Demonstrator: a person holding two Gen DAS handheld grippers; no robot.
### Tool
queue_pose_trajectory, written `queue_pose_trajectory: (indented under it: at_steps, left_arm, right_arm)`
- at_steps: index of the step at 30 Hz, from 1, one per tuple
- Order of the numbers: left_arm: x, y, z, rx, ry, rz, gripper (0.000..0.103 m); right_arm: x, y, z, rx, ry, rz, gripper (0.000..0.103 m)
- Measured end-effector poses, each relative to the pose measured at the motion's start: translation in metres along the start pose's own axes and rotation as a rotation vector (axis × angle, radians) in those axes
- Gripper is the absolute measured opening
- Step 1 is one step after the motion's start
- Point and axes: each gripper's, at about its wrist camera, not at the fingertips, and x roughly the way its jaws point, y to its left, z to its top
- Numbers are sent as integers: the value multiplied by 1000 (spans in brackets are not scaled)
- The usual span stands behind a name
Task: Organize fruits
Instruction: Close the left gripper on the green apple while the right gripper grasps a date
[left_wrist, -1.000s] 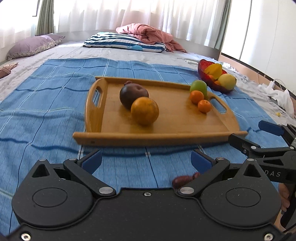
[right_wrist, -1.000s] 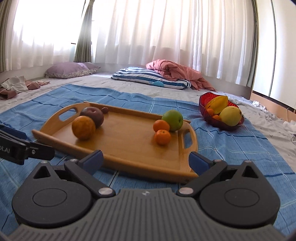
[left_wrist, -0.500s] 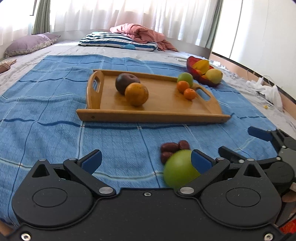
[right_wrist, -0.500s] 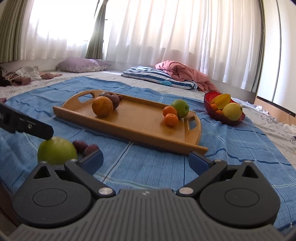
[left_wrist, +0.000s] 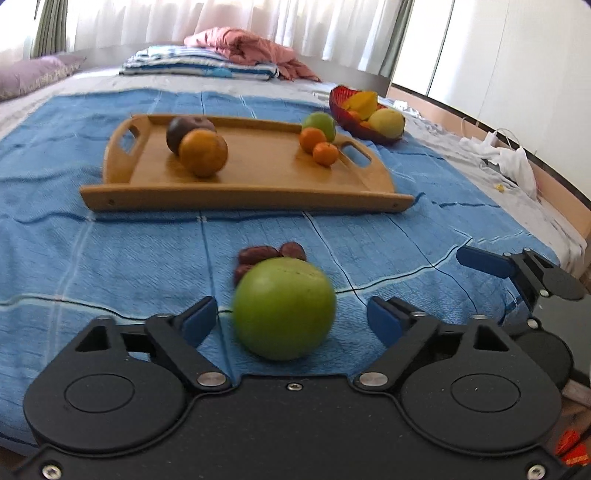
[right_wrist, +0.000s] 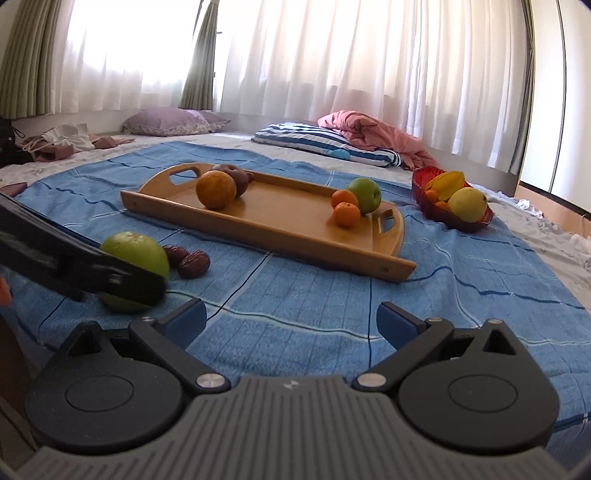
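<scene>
Though blurred, green apple (left_wrist: 283, 308) seems round.

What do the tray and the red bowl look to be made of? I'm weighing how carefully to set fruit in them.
Tray: looks like bamboo or light wood with a smooth satin finish; faint grain, cut-out handles. Red bowl: probably glass or clear plastic; translucent, glossy, ribbed wall.

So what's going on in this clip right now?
A person is sorting fruit on a blue blanket with two handheld grippers. The left gripper is closing around a big green fruit lying beside some dark red dates; its pads have not yet touched it. The right gripper hangs open and empty. The wooden tray already holds five fruits.
</scene>
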Motion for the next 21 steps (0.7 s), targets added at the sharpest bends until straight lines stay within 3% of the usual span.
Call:
queue_pose_trajectory:
  at_steps: [1,3,9,12,16,21]
  left_arm:
    - [4,-1,-1,-6,6,0,73]
    - [6,-4,-1,6,-4,42,59]
    - [-7,3,3,-11,-24,52,58]
    - [-18,8,8,-4,-65,86,58]
    - [-29,20,20,-7,-108,140,58]
    - [-30,40,30,-39,-126,202,58]
  right_arm:
    - [0,0,-1,6,3,7,103]
    - [-1,0,-2,26,7,18,103]
    - [4,4,-2,57,9,56,98]
    - [9,10,2,59,10,81,88]
    - [17,19,10,55,7,114,63]
    - [31,38,22,4,15,133,46]
